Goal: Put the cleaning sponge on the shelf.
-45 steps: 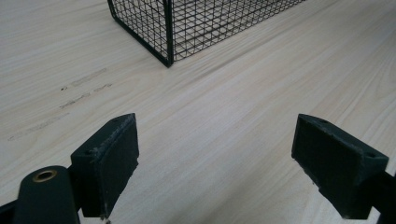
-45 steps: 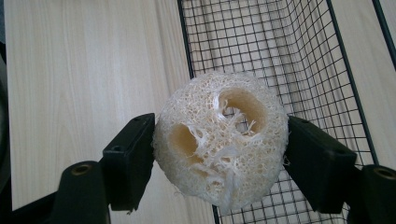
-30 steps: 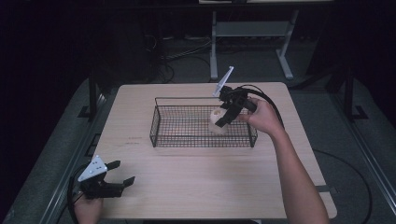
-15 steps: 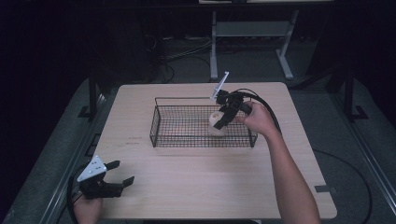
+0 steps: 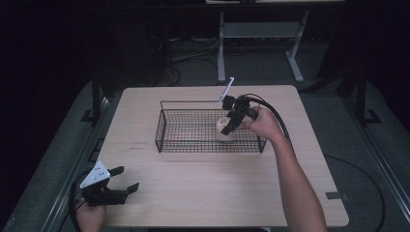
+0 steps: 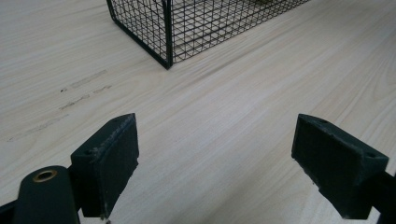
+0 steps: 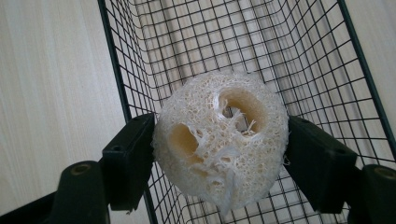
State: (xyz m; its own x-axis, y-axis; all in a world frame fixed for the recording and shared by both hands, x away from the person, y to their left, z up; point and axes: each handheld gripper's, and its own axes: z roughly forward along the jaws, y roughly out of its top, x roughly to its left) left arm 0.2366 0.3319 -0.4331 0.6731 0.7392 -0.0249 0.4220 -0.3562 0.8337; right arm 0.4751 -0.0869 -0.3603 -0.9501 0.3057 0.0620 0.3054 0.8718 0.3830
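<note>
Bare table wide open ahead of my left gripper, wire basket walls boxing in my right gripper, loofah filling its jaws.

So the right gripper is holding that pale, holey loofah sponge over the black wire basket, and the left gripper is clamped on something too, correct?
Not quite. The left gripper is open and holds nothing, as the left gripper view shows: its jaws stand wide apart over bare wooden table. The right gripper does hold the pale, holey loofah sponge over the black wire basket.
</note>
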